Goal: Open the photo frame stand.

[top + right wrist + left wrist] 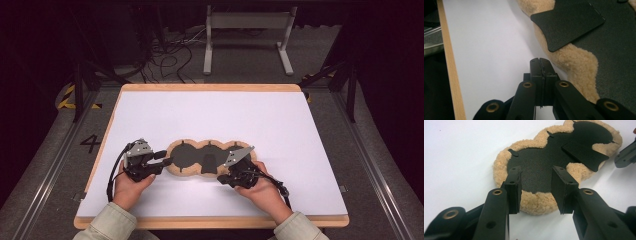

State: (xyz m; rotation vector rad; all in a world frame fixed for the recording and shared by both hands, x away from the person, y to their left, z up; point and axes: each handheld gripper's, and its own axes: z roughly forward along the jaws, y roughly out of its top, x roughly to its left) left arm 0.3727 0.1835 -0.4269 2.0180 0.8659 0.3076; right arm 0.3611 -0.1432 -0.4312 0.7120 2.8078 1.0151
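Fleece-edged pad with its dark three-lobed face is lying on the white bench. Left hand-held gripper is straddling its near edge, jaws parted without pressing it. Right hand-held gripper is resting beside the fleece rim, jaws closed together on nothing.

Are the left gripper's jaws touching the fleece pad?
Cannot tell. In the left gripper view the left gripper has open jaws straddling the near edge of the fleece pad, but no contact or gap shows plainly.

One fleece pad, two grippers, one white table.
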